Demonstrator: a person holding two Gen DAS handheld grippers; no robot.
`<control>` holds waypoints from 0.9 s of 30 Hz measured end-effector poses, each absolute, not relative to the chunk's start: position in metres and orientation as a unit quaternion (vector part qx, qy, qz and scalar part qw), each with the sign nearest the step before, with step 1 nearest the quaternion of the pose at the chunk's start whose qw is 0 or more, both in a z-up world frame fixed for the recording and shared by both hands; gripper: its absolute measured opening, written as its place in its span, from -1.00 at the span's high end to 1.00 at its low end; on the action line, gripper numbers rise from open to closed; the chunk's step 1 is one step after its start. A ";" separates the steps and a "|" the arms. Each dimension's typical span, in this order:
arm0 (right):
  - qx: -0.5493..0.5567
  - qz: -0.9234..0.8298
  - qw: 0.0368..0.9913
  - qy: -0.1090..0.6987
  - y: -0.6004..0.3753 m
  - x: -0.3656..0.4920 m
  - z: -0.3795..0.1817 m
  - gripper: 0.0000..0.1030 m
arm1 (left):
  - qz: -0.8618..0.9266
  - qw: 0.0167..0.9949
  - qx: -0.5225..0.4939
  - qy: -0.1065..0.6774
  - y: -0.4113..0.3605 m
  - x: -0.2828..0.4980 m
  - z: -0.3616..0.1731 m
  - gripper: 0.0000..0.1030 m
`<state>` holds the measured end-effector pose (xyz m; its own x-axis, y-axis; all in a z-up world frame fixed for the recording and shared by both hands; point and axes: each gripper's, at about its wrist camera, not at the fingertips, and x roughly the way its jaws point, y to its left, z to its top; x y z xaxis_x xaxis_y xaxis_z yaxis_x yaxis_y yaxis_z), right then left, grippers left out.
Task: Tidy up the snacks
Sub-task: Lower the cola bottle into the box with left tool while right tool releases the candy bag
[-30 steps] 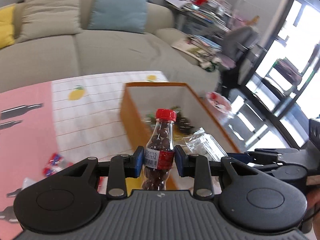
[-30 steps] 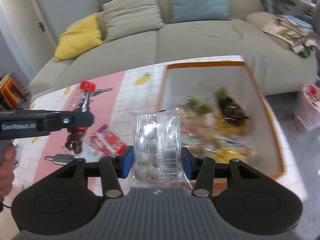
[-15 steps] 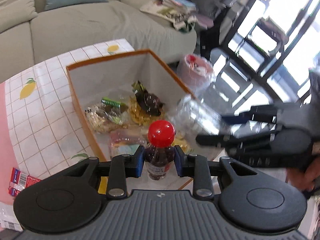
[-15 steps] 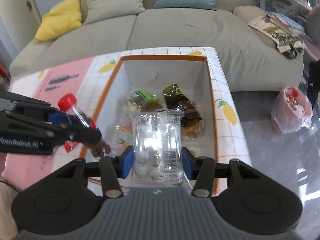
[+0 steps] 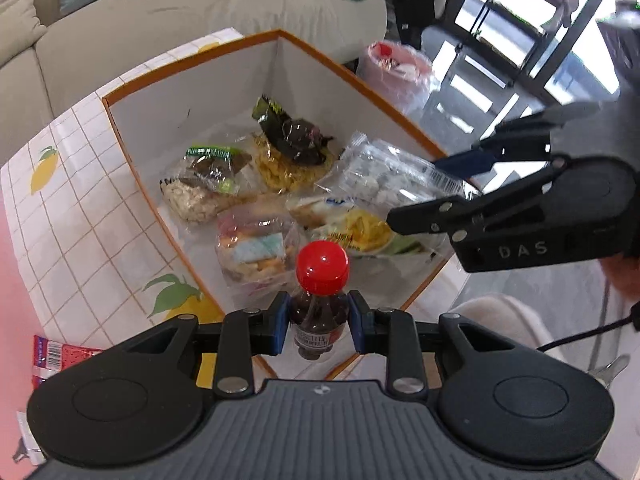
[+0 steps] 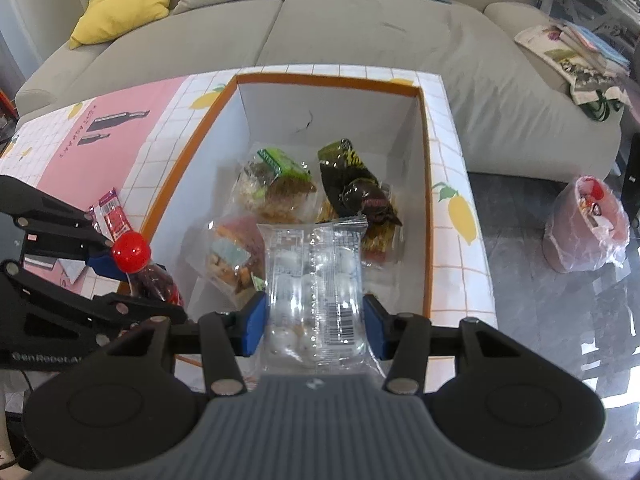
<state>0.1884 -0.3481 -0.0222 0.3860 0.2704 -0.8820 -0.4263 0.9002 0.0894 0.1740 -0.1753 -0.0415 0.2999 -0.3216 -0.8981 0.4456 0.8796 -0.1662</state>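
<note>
My left gripper point(image 5: 319, 324) is shut on a small red-capped bottle of dark candy balls point(image 5: 320, 304), held upright over the near corner of an orange-rimmed white box point(image 5: 192, 92). From the right wrist view the same bottle point(image 6: 138, 264) hangs at the box's left rim point(image 6: 192, 148). My right gripper point(image 6: 314, 326) is shut on a clear packet of white round sweets point(image 6: 314, 280) above the box's near end; the packet point(image 5: 384, 176) also shows in the left wrist view. Several snack bags point(image 6: 280, 184) lie on the box floor.
The box stands on a table with a pink and lemon-print cloth point(image 6: 120, 132). A red wrapper point(image 6: 112, 216) lies on the cloth left of the box. A grey sofa point(image 6: 360, 28) runs behind. A bin with a pink bag point(image 6: 584, 224) stands on the floor to the right.
Both grippers have moved from beside the box to over it and tilted downward. The bottle and the packet now hang above the snacks inside.
</note>
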 end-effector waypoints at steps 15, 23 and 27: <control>-0.176 0.273 0.792 0.518 -0.323 0.199 -0.040 0.02 | -0.231 0.801 0.096 0.544 -0.178 0.170 -0.048 0.33; -0.195 0.277 0.783 0.523 -0.319 0.197 -0.042 0.02 | -0.230 0.805 0.084 0.541 -0.171 0.170 -0.042 0.22; -0.210 0.281 0.776 0.524 -0.314 0.199 -0.041 0.02 | -0.237 0.813 0.065 0.528 -0.163 0.166 -0.028 0.03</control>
<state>0.1985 -0.3140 -0.0408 0.2931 0.2170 -0.9311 -0.6563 0.7539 -0.0309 0.1657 -0.1631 -0.0284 0.3295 -0.3164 -0.8896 0.4537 0.8793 -0.1447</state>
